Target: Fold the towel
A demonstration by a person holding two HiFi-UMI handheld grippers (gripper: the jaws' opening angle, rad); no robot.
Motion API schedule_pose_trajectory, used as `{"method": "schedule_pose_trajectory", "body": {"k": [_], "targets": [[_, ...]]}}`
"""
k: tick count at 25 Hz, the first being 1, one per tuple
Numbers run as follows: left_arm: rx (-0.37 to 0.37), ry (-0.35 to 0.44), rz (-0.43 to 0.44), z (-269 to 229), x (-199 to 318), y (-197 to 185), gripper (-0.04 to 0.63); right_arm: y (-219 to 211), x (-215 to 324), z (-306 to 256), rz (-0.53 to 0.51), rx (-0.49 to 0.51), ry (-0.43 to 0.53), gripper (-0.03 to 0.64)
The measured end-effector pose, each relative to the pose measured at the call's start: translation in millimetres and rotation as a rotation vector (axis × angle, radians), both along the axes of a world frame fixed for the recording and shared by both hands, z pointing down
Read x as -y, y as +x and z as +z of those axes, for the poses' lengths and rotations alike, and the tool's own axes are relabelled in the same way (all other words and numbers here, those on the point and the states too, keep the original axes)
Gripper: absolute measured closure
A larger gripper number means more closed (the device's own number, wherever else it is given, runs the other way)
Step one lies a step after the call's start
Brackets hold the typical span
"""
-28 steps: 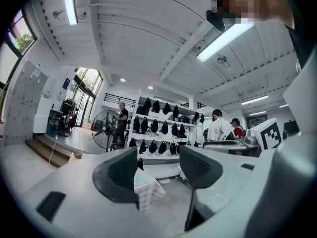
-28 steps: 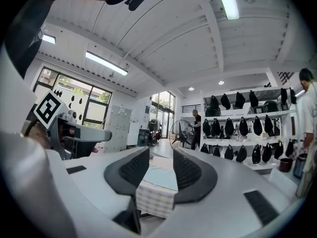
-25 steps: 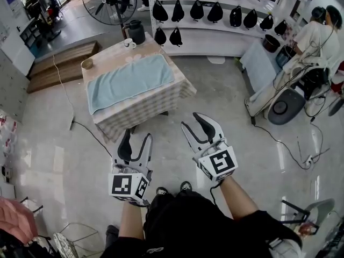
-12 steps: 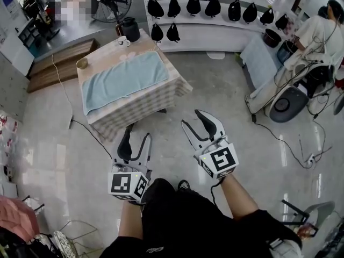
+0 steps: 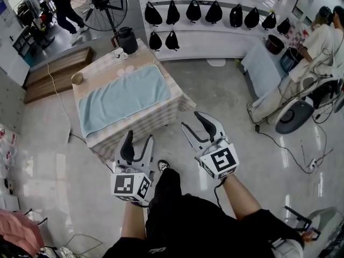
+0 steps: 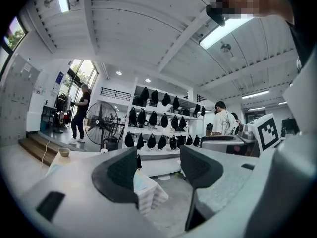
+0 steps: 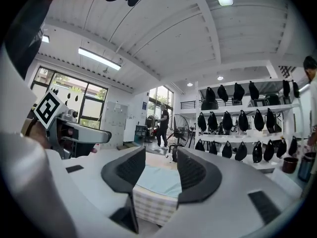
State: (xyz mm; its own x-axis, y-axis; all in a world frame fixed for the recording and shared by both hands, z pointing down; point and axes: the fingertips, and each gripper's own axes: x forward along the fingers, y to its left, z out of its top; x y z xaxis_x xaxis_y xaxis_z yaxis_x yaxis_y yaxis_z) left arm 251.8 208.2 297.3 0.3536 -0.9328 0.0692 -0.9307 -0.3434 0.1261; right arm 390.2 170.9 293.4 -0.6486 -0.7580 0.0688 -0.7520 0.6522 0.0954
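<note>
Head view: the light-blue towel (image 5: 121,98) lies spread flat on the checked-cloth worktop (image 5: 167,110), ahead of both grippers and off to their left, well apart from either; its long axis runs slantwise from near-left to far-right, so one long edge faces the person; the left gripper (image 5: 140,138) looks the nearer of the two, the right gripper (image 5: 192,120) standing off past the worktop's near-right corner. Both pairs of fingers stand apart and grip nothing; the right ones have just been opening, and between them there is only the distant towel (image 7: 158,180); between the left ones, only the far-off corner of the worktop (image 6: 148,195). By my count: one towel, one worktop, two grippers; at the worktop's far end, one black kettle (image 5: 127,39), one white cup (image 5: 119,52), one small bowl (image 5: 78,78).
</note>
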Motion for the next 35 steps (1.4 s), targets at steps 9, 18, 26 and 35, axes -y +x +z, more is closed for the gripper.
{"method": "schedule_pose_trajectory", "body": {"k": [9,18,26,35], "targets": [[-0.013,0.004,0.049,-9.0,146.2,-45.3,0.341,-62.5,145.2,-13.5,-0.018,-0.034,0.007,0.437],[-0.015,-0.030,0.051,1.0,229.0,-81.5,0.341,-117.1,240.6,-6.7,-0.115,-0.077,-0.027,0.433],[0.004,-0.112,-0.031,50.0,287.5,-81.5,0.341,-128.3,322.8,34.7,-0.242,-0.109,-0.082,0.433],[0.013,-0.270,-0.138,111.8,373.0,-59.8,0.341,-140.1,422.4,89.0,-0.465,-0.201,-0.182,0.430]]}}
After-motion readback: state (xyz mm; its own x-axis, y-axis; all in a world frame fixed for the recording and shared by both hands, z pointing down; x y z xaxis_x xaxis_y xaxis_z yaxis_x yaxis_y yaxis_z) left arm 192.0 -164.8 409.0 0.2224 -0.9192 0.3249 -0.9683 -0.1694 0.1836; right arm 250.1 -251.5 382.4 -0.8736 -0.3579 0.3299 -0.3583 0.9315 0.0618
